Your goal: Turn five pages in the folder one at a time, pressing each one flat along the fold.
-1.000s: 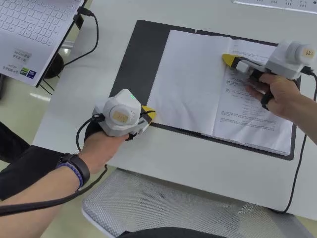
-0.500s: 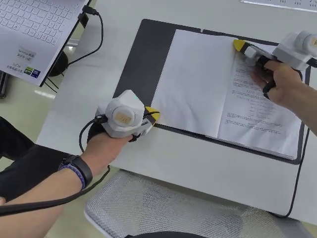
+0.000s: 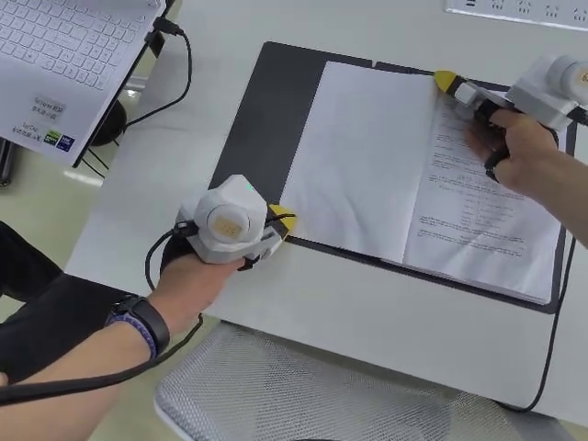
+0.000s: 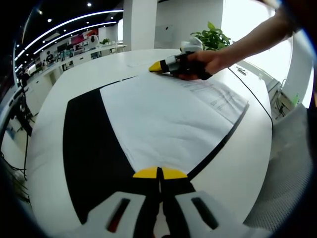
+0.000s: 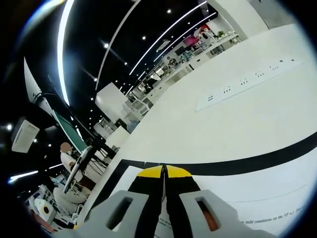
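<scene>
A black folder (image 3: pixel 266 110) lies open on the white table, with a blank turned page (image 3: pixel 367 152) on the left and a printed page (image 3: pixel 482 207) on the right. My right gripper (image 3: pixel 445 82) is shut, its yellow tips resting at the top of the fold between the two pages. My left gripper (image 3: pixel 283 220) is shut with nothing in it, its tips on the folder's near left corner, at the lower corner of the blank page (image 4: pixel 163 119). The right gripper (image 4: pixel 157 66) also shows in the left gripper view at the far end of the fold. The printed page (image 5: pixel 257 198) lies under the right jaws.
An open white laptop (image 3: pixel 64 55) sits at the far left with a black cable (image 3: pixel 179 69) running beside the folder. A power strip (image 3: pixel 519 11) lies along the far edge. A mesh chair seat (image 3: pixel 303 386) is below the table's near edge.
The right gripper has slid up along the fold from the upper page area to the folder's top edge. The left gripper has stayed at the folder's near left corner.
</scene>
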Tool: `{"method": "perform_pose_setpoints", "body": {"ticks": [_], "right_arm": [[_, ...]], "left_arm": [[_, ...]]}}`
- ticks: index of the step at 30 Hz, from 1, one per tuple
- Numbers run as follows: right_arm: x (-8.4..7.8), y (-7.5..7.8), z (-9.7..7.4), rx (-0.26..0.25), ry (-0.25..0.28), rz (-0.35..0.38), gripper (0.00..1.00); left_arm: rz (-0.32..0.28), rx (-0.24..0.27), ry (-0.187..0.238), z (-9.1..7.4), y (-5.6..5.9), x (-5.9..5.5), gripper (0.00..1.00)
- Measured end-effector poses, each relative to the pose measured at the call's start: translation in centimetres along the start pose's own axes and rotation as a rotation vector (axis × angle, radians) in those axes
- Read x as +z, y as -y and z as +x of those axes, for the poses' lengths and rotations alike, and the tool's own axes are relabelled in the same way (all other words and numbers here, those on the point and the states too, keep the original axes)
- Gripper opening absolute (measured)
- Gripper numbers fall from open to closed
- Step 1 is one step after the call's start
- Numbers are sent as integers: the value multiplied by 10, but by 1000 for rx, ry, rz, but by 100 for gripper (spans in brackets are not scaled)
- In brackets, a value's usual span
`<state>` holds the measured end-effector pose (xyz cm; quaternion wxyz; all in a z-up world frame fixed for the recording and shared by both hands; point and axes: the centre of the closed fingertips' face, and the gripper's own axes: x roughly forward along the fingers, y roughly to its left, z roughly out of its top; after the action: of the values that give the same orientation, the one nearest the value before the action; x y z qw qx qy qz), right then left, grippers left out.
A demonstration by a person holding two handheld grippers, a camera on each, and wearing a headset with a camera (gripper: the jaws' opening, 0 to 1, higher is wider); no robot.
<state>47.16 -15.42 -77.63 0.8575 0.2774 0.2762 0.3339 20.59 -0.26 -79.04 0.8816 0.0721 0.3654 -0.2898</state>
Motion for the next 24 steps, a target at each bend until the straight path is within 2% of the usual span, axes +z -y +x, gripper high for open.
{"method": "perform_pose_setpoints", "body": {"ticks": [3, 11, 14, 17, 19, 24], "right_arm": [[3, 7, 4, 1, 0, 1, 0], [-4, 4, 0, 16, -11, 12, 0], [-12, -5, -7, 29, -28, 2, 0], [-15, -9, -10, 37, -35, -2, 0], [-21, -20, -17, 47, -45, -8, 0], [-34, -31, -29, 68, -66, -5, 0]], "left_arm": [[-2, 2, 1, 0, 0, 0, 0], [-5, 4, 4, -1, 0, 0, 0], [-6, 6, 5, 0, -1, 0, 0], [-12, 8, 7, 0, -1, 0, 0], [-11, 10, 7, 0, -1, -1, 0], [-13, 9, 9, 1, -2, -1, 0]]}}
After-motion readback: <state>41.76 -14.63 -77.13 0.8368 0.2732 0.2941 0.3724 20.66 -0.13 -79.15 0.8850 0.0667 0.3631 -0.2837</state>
